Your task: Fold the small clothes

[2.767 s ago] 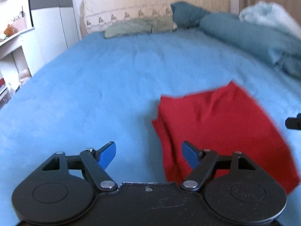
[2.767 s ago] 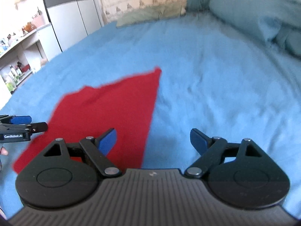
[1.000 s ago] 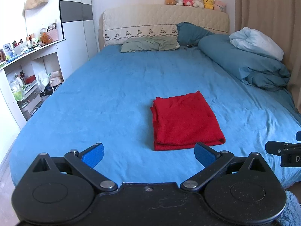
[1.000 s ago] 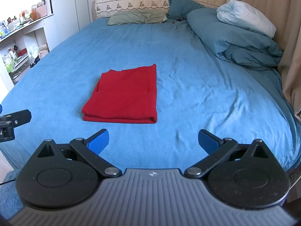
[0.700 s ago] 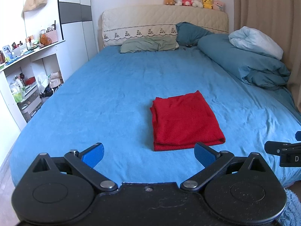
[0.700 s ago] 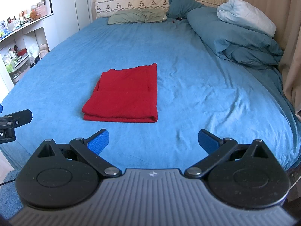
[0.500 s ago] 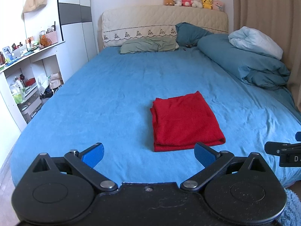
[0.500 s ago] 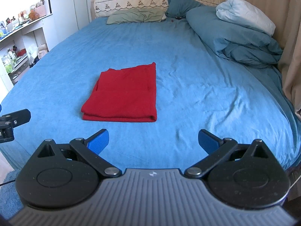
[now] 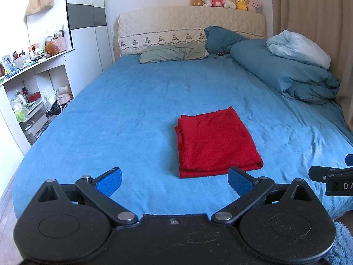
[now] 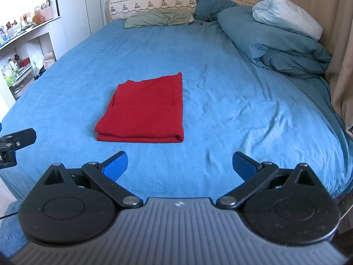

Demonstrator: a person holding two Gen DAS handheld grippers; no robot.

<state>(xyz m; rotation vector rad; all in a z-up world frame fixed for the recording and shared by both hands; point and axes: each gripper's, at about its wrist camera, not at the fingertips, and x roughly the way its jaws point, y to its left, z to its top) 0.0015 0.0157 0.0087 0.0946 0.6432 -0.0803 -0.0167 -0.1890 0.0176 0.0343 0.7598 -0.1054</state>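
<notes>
A red cloth [image 9: 215,141] [image 10: 145,108] lies folded into a neat rectangle on the blue bed [image 9: 123,119] [image 10: 231,101], its folded edge toward me. My left gripper [image 9: 174,180] is open and empty, held back over the bed's near edge, short of the cloth. My right gripper [image 10: 179,164] is open too, with nothing between its fingers, also well short of the cloth. Each gripper's tip shows at the edge of the other's view.
Pillows [image 9: 174,54] and a headboard with plush toys [image 9: 225,0] stand at the far end. A bundled blue duvet [image 9: 286,70] [image 10: 275,44] lies along the right, by a curtain [image 10: 339,44]. White shelves with clutter [image 9: 26,88] stand left of the bed.
Since 2.8 s ago both grippers have drawn back from the red cloth to the foot of the bed and opened wider. Over the last second almost nothing has moved.
</notes>
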